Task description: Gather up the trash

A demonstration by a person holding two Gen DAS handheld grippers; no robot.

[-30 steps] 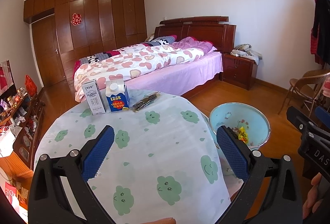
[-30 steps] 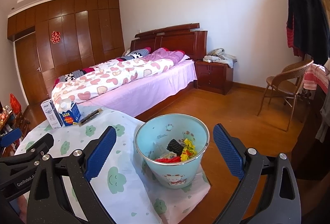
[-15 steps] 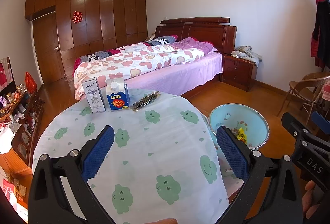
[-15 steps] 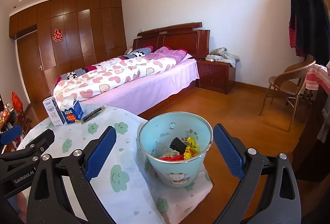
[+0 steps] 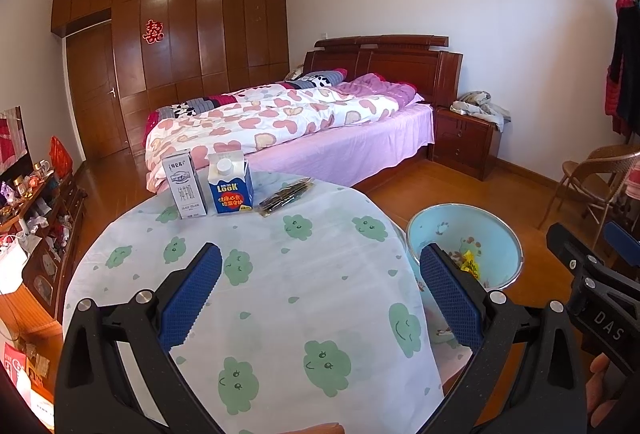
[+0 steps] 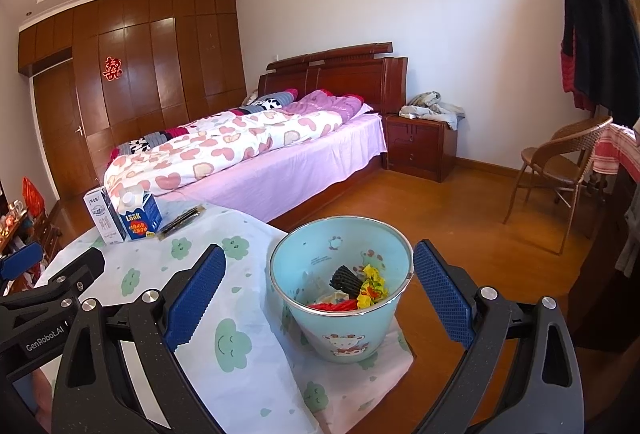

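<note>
A white milk carton [image 5: 185, 189], a blue LOOK carton [image 5: 231, 183] and a dark flat wrapper [image 5: 286, 193] sit at the far edge of the round table [image 5: 280, 274] with a green-cloud cloth. A light blue trash bin [image 6: 340, 290] stands on the floor right of the table and holds black, red and yellow trash. My left gripper [image 5: 320, 290] is open and empty above the table's near part. My right gripper [image 6: 320, 286] is open and empty, its fingers either side of the bin from above. The cartons [image 6: 124, 218] also show in the right wrist view.
A bed [image 5: 288, 130] with a heart quilt lies behind the table. A nightstand [image 5: 466, 142] and a wicker chair [image 6: 560, 170] stand to the right. A cluttered low cabinet [image 5: 36, 218] runs along the left wall. Wooden floor surrounds the bin.
Both views have shifted slightly; the bin and the cartons sit a little further right in the right wrist view. Both grippers remain open and empty.
</note>
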